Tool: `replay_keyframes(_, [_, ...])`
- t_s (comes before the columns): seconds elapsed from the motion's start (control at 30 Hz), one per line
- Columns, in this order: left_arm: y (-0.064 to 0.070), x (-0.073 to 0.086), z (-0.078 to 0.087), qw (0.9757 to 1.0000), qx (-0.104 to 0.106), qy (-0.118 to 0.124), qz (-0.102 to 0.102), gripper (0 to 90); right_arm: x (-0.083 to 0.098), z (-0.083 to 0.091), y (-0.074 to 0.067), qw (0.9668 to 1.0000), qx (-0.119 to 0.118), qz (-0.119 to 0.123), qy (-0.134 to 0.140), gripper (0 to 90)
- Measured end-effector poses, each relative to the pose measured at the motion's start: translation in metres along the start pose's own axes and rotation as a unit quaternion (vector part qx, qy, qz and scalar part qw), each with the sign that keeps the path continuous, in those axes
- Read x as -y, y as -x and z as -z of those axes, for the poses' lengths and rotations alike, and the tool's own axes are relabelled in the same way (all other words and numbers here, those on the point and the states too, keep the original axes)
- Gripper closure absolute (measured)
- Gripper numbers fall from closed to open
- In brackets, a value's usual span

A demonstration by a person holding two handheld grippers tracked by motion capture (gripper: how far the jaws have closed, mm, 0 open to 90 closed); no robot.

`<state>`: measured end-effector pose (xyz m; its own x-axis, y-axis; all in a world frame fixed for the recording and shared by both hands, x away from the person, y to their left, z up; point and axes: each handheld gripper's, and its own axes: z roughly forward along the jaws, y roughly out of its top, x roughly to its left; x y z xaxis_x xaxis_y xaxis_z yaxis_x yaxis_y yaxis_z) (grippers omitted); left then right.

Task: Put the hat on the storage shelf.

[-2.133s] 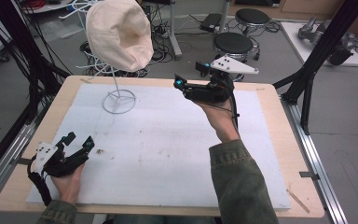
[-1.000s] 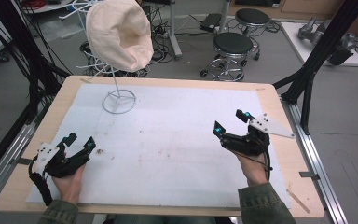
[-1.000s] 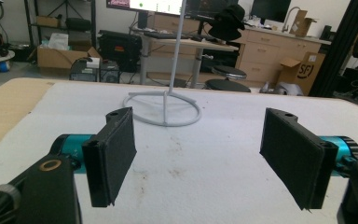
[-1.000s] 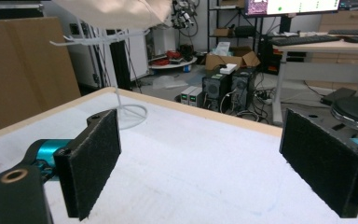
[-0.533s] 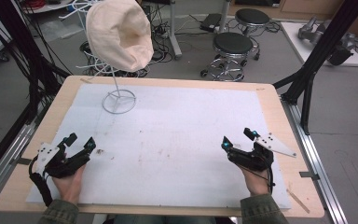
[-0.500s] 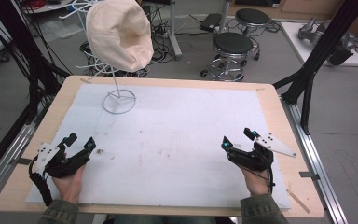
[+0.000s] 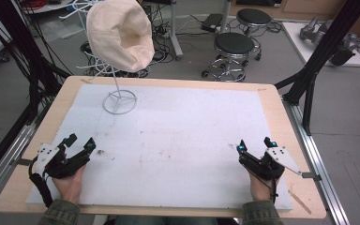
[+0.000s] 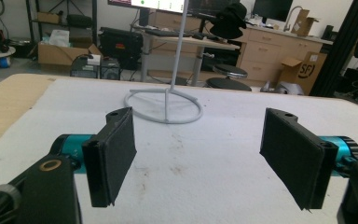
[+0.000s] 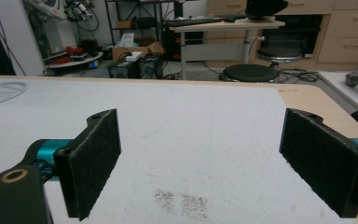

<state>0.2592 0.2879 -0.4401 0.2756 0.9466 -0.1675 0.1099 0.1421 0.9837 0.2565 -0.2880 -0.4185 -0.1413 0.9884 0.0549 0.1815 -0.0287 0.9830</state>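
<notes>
A mat (image 7: 178, 136) covers most of the counter (image 7: 281, 117), and at its far left corner stands a wire stand (image 7: 119, 99) with a hat (image 7: 118, 33) on top. The left gripper (image 7: 78, 145) rests at the mat's near left corner and the right gripper (image 7: 254, 146) at its near right corner, well apart, each with its jaws spread toward the far side. Behind the counter, on the floor, two stools (image 7: 234, 47) stand right of the stand.
</notes>
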Motion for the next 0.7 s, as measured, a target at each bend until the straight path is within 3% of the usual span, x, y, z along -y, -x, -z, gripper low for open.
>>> replay_keyframes(0.17, [-0.0023,-0.0007,0.0028,1.0,-0.006,0.003,0.003,26.4,-0.0014,0.0029,0.0052,0.9998,0.005,-0.019,-0.001,11.5])
replay_keyframes(0.4, [-0.0025,-0.0011,0.0039,0.9999,-0.007,0.005,0.005,26.4,0.0025,0.0044,0.0034,1.0,0.003,-0.006,-0.004,11.5])
replay_keyframes(0.7, [-0.0023,-0.0005,0.0028,0.9999,-0.007,0.0,0.008,26.4,0.0057,0.0052,0.0051,0.9999,0.006,-0.009,-0.01,11.5])
